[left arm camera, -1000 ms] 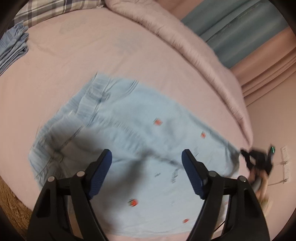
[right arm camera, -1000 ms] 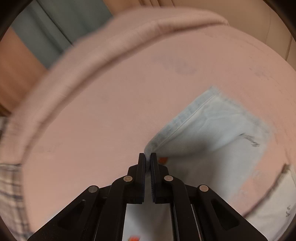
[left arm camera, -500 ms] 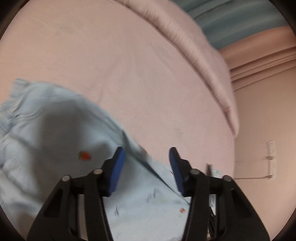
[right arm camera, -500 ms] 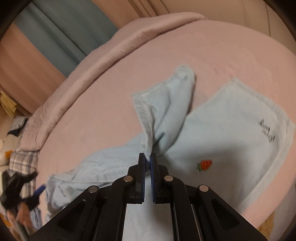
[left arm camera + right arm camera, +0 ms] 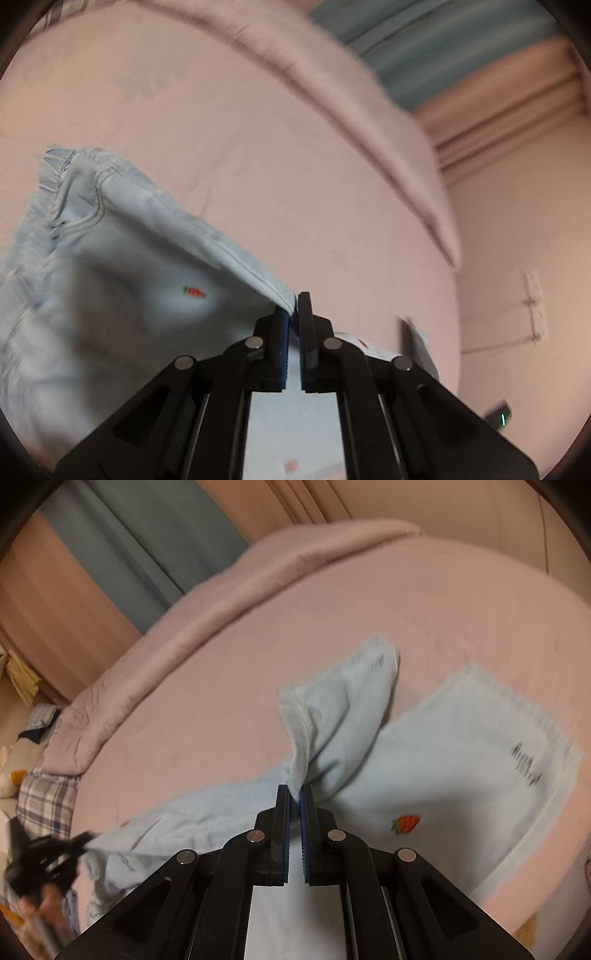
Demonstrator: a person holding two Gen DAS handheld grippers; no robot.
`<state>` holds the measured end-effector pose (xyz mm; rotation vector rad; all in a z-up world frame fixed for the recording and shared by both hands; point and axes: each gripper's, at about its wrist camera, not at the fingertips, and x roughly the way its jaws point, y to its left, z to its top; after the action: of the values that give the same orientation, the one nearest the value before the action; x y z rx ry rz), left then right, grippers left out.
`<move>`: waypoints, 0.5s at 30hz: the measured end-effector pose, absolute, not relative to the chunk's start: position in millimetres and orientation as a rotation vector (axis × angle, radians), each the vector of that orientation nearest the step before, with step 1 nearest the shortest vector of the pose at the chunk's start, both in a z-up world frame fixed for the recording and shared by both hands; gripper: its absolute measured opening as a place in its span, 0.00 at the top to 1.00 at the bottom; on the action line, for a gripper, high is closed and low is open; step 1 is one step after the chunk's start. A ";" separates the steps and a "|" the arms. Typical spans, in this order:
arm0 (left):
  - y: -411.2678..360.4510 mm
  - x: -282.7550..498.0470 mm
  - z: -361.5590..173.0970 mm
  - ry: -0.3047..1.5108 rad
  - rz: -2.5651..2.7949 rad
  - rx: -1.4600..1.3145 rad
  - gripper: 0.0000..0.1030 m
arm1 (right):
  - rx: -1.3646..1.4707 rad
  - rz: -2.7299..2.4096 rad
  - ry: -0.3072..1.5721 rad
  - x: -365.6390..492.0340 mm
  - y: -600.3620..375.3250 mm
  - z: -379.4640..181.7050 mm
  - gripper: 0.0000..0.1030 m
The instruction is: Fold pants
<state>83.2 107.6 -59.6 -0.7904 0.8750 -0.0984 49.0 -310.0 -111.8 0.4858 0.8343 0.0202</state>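
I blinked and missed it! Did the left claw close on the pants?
Yes. The left claw, wide open above the pants before, now pinches their edge, nearer the pink bed's folded blanket.

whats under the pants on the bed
Around the light blue pants only the pink bedsheet shows, and the sheet runs beneath them. Whatever else might lie under the cloth is covered.

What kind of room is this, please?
Most likely a bedroom. A wide bed with a pink sheet fills both views, a rolled pink duvet lies along its far edge, and a teal curtain hangs behind it.
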 end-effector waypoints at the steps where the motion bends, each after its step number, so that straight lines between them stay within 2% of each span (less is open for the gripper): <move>1: 105.3 63.2 -50.8 0.854 -0.123 -0.779 0.97 | 0.472 0.021 0.819 46.0 -310.9 -105.4 0.95; 5: 94.5 -4.7 -52.1 0.857 -0.139 -0.722 0.96 | 0.449 0.020 0.805 26.9 -316.3 -92.3 0.95; 9: 95.7 -36.3 -97.6 0.954 -0.102 -0.764 0.95 | 0.441 0.011 0.851 9.8 -317.6 -105.1 0.95; 14: 116.0 -39.9 -140.9 1.030 -0.020 -0.833 0.88 | 0.456 -0.012 0.934 6.6 -321.3 -133.5 0.95; 15: 120.7 -38.9 -141.0 1.021 0.000 -0.839 0.83 | 0.456 -0.014 0.943 7.0 -321.5 -137.2 0.95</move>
<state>-38.9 120.7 -141.0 -0.8393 1.0215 0.0001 7.0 -321.5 -137.2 0.4563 0.9427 -0.0139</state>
